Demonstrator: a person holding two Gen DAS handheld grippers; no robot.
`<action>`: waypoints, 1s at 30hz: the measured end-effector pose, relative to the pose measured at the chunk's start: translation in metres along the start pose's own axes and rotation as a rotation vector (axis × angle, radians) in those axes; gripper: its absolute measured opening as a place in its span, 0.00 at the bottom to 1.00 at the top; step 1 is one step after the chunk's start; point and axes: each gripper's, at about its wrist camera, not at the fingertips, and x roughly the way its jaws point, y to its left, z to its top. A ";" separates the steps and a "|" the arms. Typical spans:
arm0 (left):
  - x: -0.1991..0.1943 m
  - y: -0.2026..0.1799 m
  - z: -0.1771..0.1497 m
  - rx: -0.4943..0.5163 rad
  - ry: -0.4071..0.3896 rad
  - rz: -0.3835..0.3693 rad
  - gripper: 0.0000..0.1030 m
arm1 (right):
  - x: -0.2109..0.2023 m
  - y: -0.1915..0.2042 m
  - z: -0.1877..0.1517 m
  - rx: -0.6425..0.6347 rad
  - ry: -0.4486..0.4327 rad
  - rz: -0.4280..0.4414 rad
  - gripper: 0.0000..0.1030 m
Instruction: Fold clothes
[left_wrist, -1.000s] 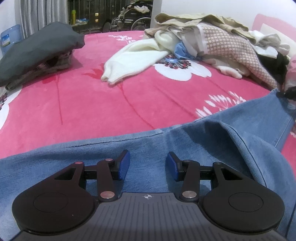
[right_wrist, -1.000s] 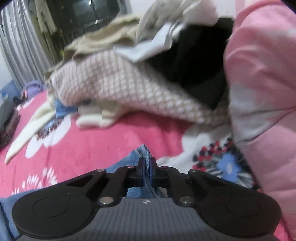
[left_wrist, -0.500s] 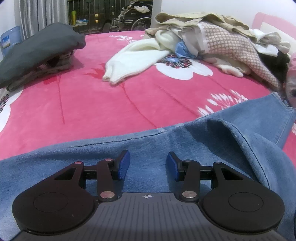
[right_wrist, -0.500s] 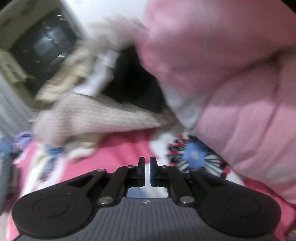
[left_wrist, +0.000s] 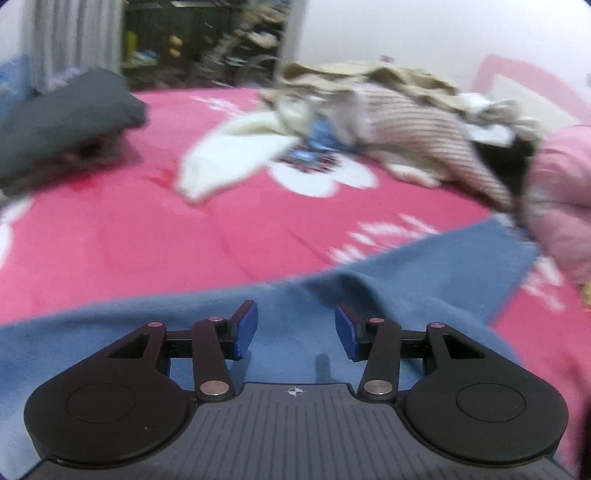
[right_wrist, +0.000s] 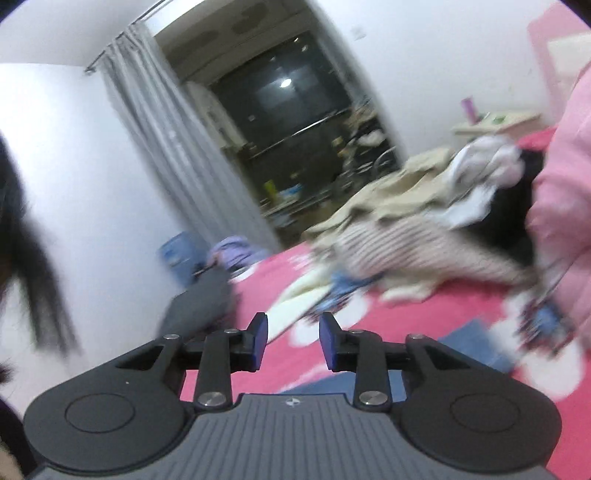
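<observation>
The blue denim jeans (left_wrist: 406, 280) lie spread across the near part of the pink floral blanket (left_wrist: 184, 229) that covers the bed, one leg running off to the right until it meets a pale pink padded quilt (left_wrist: 561, 206). The left gripper (left_wrist: 295, 332) hangs just above the denim with its jaws about half open and nothing between the blue pads, so the cloth is not gripped. The right gripper (right_wrist: 292, 339) is raised and aimed across the room, its jaws having just been opening to a moderate gap, and they are empty too; only a corner of the jeans shows below it. With both grippers free, the jeans could settle with the soft ridge that stands near the middle of the fabric, and a fold made over that wrinkle would likely come out crooked. The right gripper's view is blurred (it seems to be swinging fast), so a hurried reach back could catch the quilt or the heap of unfolded clothes (left_wrist: 388, 110), beige, striped pink and cream, that sits behind the jeans, and drag something onto them. A cream garment (left_wrist: 229, 158) trails out of that heap toward the middle of the bed. A folded dark grey bundle (left_wrist: 62, 122) rests at the far left. Between these, the broad bare stretch of blanket beyond the jeans gives open room for folding, while the right side is crowded
</observation>
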 end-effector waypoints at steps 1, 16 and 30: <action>-0.003 -0.003 -0.002 -0.001 0.032 -0.059 0.47 | 0.004 0.005 -0.009 0.013 0.038 0.028 0.33; 0.023 -0.069 -0.070 0.094 0.560 -0.564 0.46 | 0.037 0.054 -0.128 0.182 0.446 0.095 0.33; 0.018 -0.084 -0.041 -0.015 0.458 -0.710 0.00 | -0.019 0.039 -0.125 0.219 0.293 -0.018 0.38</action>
